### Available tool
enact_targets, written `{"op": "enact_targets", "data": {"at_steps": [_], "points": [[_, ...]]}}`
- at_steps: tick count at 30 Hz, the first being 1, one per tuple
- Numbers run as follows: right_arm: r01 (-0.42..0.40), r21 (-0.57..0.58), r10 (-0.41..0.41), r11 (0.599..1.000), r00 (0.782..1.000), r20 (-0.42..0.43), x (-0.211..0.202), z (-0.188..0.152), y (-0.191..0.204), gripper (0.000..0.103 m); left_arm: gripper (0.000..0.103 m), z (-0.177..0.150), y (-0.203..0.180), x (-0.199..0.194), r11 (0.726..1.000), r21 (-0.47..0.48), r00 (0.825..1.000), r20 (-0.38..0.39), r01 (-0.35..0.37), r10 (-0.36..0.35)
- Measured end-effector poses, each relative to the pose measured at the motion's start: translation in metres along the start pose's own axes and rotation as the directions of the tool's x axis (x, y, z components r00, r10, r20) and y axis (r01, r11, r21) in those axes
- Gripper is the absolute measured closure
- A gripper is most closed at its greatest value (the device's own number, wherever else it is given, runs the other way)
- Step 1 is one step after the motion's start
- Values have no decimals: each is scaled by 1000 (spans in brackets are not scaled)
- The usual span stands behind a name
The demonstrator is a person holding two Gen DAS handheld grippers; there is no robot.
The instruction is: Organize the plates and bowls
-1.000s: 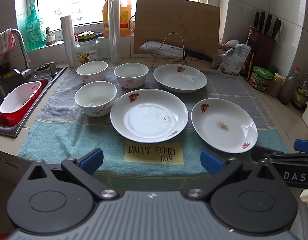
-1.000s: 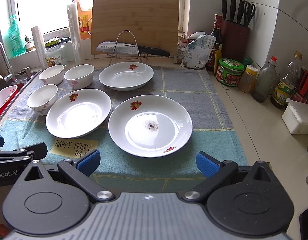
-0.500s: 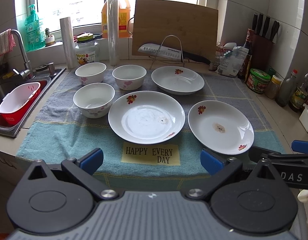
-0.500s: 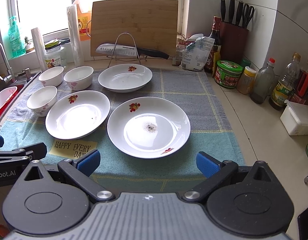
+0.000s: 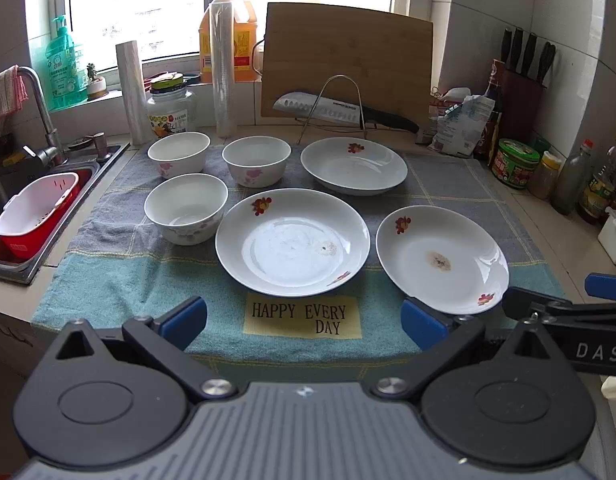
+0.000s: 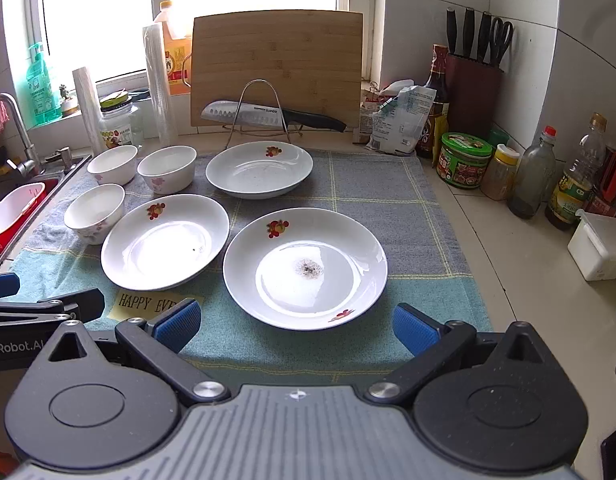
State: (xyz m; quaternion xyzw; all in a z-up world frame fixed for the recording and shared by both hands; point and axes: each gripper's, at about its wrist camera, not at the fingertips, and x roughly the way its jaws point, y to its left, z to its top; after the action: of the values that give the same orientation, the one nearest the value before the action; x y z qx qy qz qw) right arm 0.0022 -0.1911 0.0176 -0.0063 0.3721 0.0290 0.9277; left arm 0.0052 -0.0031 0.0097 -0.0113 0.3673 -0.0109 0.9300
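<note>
Hovering spread, both tongs face the towel's near edge.

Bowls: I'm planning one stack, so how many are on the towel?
3, all at the towel's left: the near bowl, the far-left bowl and the bowl beside it. None looks hidden.
</note>
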Motion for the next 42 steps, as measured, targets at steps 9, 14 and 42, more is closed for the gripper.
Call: {"op": "enact_targets", "data": {"at_steps": [9, 14, 42], "points": [[-29, -11, 29, 1000, 999, 44, 7, -5, -11, 0, 1, 0, -3, 12, 998, 30, 999, 13, 51, -51], [-40, -11, 41, 999, 998, 52, 20, -11, -19, 0, 1, -3, -6, 27, 996, 52, 997, -8, 79, -79], [-56, -97, 53, 994, 998, -31, 138, -52, -29, 0, 1, 18, -11, 101, 937, 225, 961, -125, 268, -246]]}}
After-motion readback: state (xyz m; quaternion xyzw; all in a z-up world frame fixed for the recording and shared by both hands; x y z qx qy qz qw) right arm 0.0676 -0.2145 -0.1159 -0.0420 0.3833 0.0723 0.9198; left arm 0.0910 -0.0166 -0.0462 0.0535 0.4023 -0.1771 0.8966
